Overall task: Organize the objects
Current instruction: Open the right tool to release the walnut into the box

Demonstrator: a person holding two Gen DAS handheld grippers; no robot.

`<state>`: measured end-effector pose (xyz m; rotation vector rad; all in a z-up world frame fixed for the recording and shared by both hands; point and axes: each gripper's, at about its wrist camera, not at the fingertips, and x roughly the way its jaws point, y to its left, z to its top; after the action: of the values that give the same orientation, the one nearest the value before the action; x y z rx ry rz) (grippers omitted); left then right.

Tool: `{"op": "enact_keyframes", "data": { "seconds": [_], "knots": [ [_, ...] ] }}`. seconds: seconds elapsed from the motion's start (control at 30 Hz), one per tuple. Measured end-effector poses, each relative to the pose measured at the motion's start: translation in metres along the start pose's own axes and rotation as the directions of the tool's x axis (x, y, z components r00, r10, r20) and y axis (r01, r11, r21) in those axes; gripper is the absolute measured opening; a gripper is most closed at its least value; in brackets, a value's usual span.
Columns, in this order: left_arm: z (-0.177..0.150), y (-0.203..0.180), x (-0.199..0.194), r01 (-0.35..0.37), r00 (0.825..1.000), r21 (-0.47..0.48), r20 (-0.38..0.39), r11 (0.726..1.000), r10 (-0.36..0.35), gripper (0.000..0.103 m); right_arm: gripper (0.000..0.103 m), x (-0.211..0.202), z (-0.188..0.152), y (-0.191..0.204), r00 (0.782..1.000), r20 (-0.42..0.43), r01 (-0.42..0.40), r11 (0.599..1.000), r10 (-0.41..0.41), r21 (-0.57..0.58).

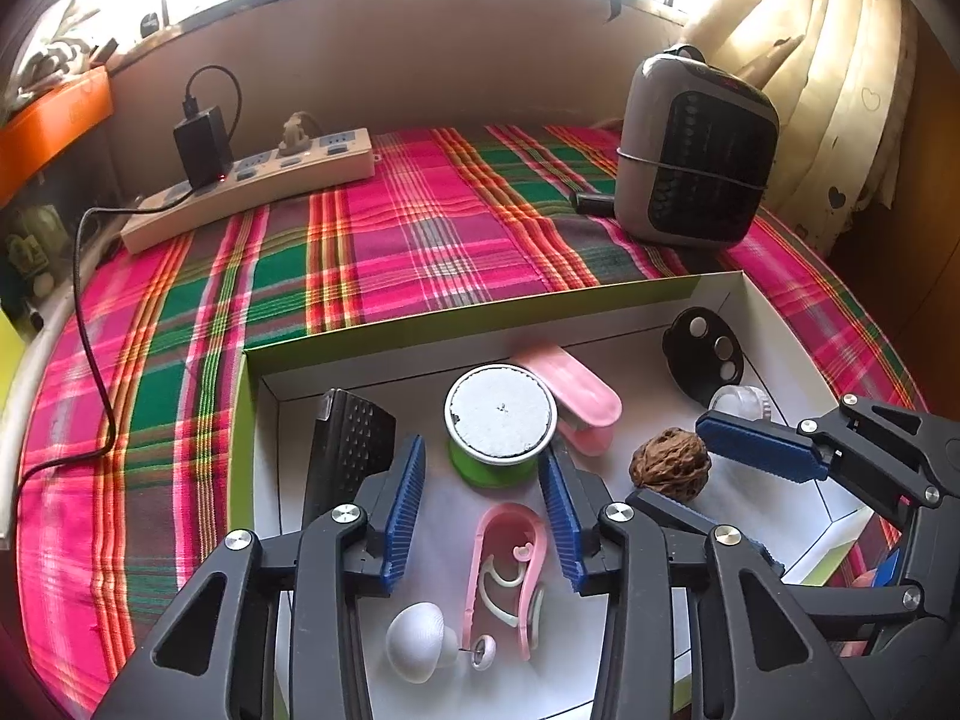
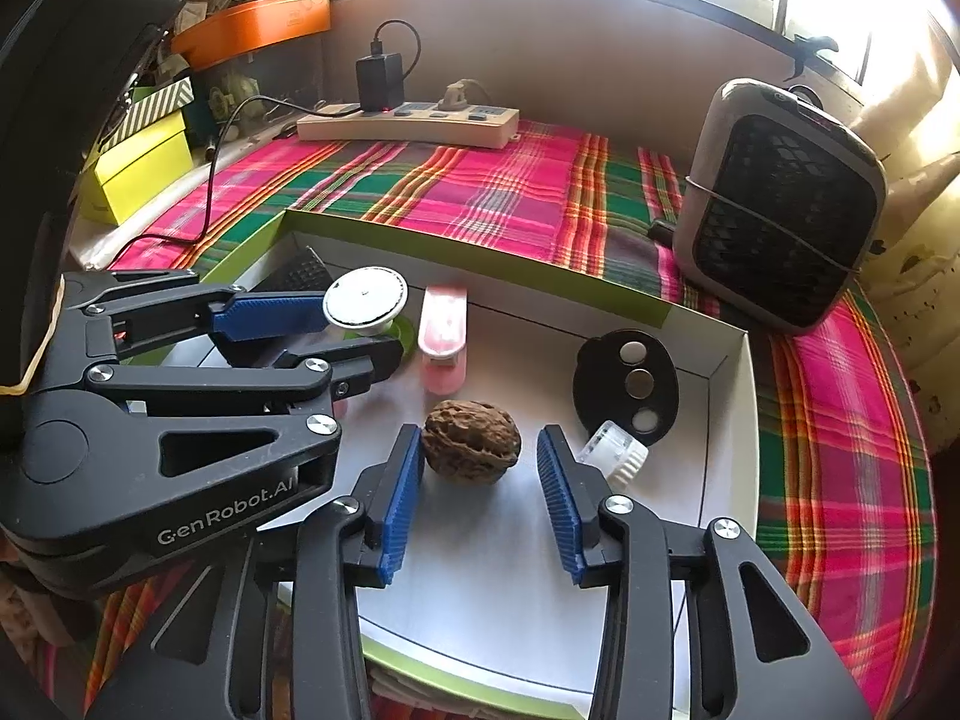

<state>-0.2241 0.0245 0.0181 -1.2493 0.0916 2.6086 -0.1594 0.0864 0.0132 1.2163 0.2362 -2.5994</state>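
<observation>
A shallow white box with green outer walls [image 1: 420, 330] [image 2: 480, 264] lies on the plaid cloth and holds small objects. My left gripper [image 1: 486, 507] is open over the box, its blue fingers either side of a green spool with a white top [image 1: 498, 414] [image 2: 366, 297]; a pink clip [image 1: 510, 570] lies below between them. My right gripper [image 2: 477, 498] [image 1: 714, 474] is open around a brown walnut [image 2: 471, 441] [image 1: 669, 462]; its left pad [image 2: 402, 498] is at the nut's side. Also in the box: a pink stapler [image 1: 576, 396] [image 2: 444, 336], a black oval disc [image 1: 702, 354] [image 2: 627, 384], a clear cap [image 2: 612, 453], a black grater-like block [image 1: 348, 444], a white shell [image 1: 417, 639].
A grey fan heater [image 1: 690, 150] [image 2: 780, 204] stands at the back right of the table. A power strip with a black charger [image 1: 252, 180] [image 2: 408, 120] lies at the back left, its cable trailing over the cloth. A yellow-green box [image 2: 138, 174] and an orange tray [image 2: 258, 24] stand far left. Curtains hang on the right.
</observation>
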Motion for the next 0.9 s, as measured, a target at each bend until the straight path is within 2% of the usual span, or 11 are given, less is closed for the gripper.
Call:
{"op": "enact_keyframes", "data": {
  "seconds": [0.23, 0.37, 0.9],
  "knots": [
    [0.001, 0.000, 0.000, 0.000, 1.000, -0.001, 0.000, 1.000, 0.000, 0.039, 0.045, -0.002, 0.001, -0.002, 1.000, -0.003, 0.002, 1.000, -0.002, 0.008],
    [0.000, 0.002, -0.003, -0.005, 1.000, -0.005, 0.005, 1.000, 0.005, 0.040, 0.053, -0.004, 0.001, -0.001, 1.000, 0.001, -0.002, 1.000, 0.002, 0.009],
    [-0.009, 0.003, -0.033, -0.016, 0.999, -0.009, 0.049, 1.000, 0.016, 0.040, 0.054, -0.022, -0.004, 0.003, 1.000, 0.030, 0.007, 1.000, -0.008, 0.010]
  ]
}}
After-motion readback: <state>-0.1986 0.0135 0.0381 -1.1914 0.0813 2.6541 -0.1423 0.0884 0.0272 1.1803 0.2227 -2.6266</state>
